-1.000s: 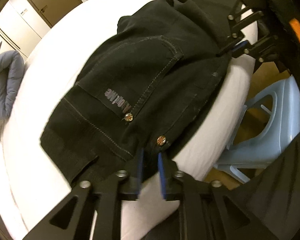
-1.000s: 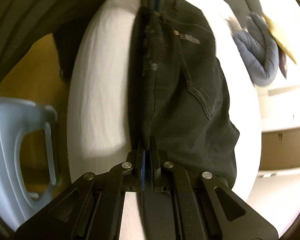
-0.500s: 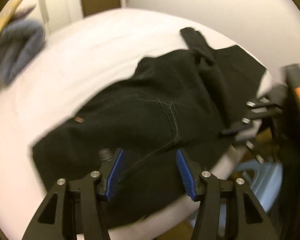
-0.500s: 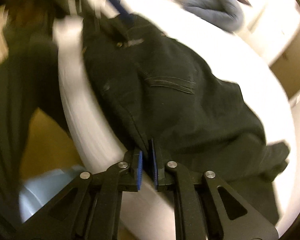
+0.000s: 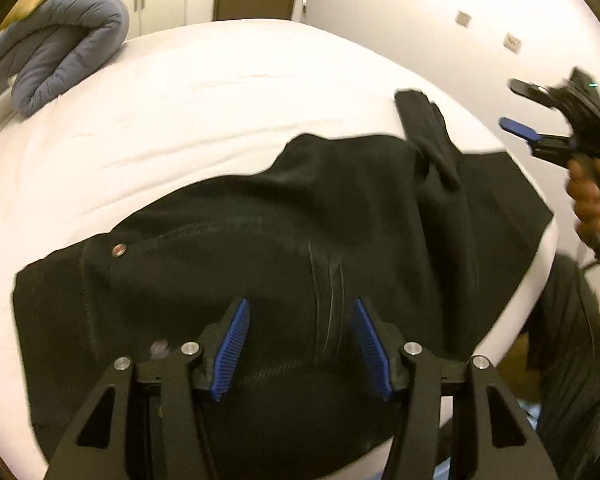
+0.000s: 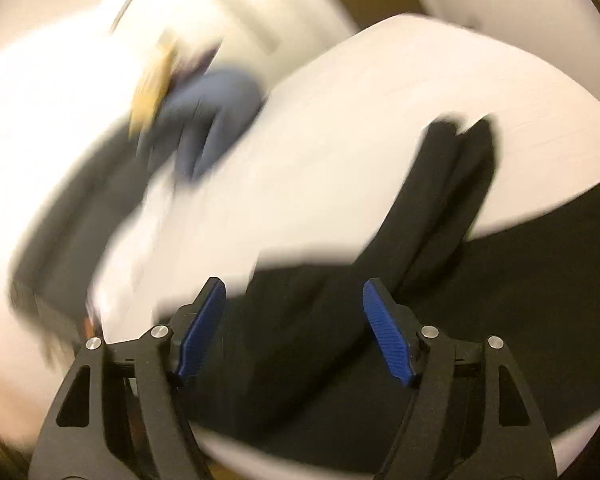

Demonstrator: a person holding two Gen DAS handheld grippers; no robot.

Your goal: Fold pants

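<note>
The left gripper [image 5: 298, 346], which had pinched the waistband edge of the pants [image 5: 284, 240], let go and spread its jaws wide above the fabric. The right gripper [image 6: 294, 330] likewise released the edge it had clamped and opened. The pants dropped flat onto the bed [image 5: 220, 92] ahead of both grippers.

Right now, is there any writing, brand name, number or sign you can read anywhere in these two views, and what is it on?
None can be read.
Black pants: no lettering shows; only a plain metal rivet, too small to show any stamp.
Wall plates: blank, no markings visible.
Yellow item above the grey-blue quilt: no print visible.
Right wrist view: too blurred to read anything.
</note>
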